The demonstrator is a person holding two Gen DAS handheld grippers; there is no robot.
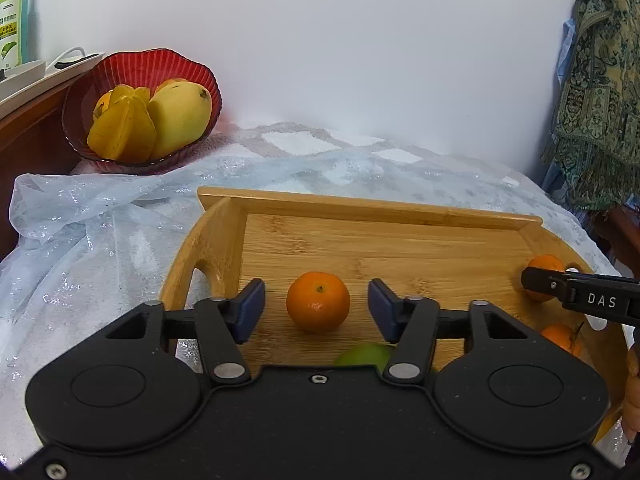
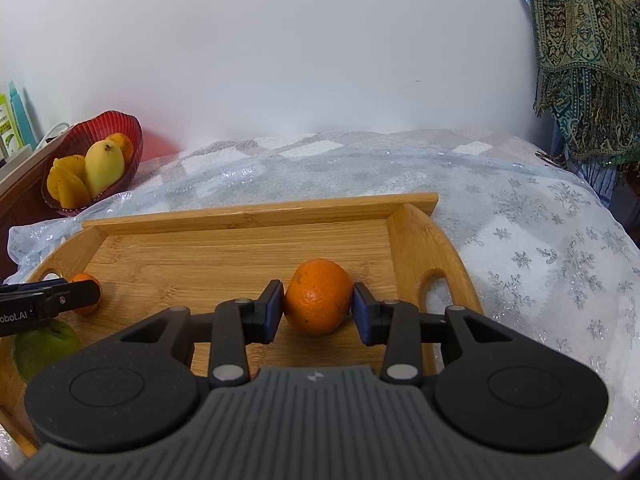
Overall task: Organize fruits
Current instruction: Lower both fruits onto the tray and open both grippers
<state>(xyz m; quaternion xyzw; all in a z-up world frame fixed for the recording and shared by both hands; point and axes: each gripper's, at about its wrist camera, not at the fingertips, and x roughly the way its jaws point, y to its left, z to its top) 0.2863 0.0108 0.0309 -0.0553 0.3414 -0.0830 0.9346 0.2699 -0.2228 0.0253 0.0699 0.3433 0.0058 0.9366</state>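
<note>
a tangerine (image 1: 318, 307) rests mid-tray between the left claw (image 1: 317, 310) pads, gaps either side. right claw (image 2: 318, 310) pads flank another tangerine (image 2: 319, 296) beside the bamboo tray's (image 2: 256, 216) right wall; contact unclear. far tray floor bare.

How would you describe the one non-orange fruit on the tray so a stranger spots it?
Find the bamboo tray on the snowflake-patterned cloth. In the right wrist view, look at its near left corner, where the green fruit lies. Its neighbours on the tray are all orange tangerines; it alone is green.
</note>
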